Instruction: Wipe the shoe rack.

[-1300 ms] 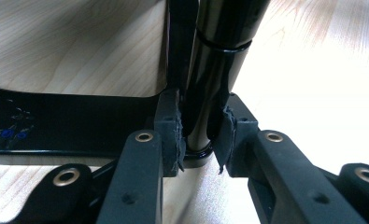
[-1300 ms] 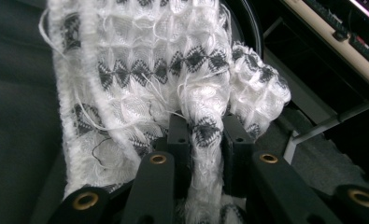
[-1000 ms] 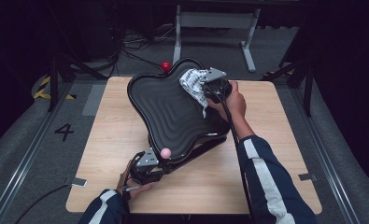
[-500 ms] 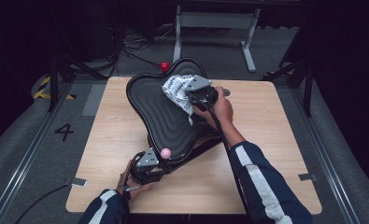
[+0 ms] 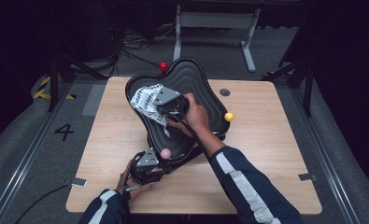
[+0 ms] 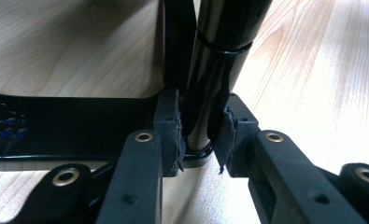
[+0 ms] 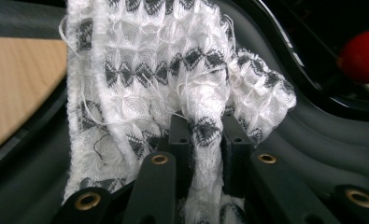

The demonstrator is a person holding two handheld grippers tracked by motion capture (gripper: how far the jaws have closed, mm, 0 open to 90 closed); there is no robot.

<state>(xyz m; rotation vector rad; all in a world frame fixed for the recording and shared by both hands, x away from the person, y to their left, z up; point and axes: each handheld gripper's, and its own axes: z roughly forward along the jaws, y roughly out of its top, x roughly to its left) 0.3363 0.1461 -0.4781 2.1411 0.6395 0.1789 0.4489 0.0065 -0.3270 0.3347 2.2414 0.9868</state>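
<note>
At the near edge of the wooden counter (image 5: 275,154), the left gripper (image 5: 148,164) sits low, its jaws clamped on a glossy black leg (image 6: 210,84) of the tray stand; in the left gripper view the pads press both sides of this post just above its foot, with pale wood grain behind. Just beyond the gripper, a pink ball (image 5: 165,152) sits at the near tip of the black ridged tray (image 5: 205,93), which stands tilted on its stand in the middle of the counter. Farther in, the right gripper (image 5: 166,103) is over the tray's upper left part, the hand (image 5: 196,116) behind it. Its jaws are closed on a bunched fold of white and grey waffle-weave cloth (image 7: 173,70), which spreads against the tray's ridged surface near the left rim. A yellow ball (image 5: 229,116) sits at the tray's right tip, and a red ball (image 5: 163,66) at its far tip.
</note>
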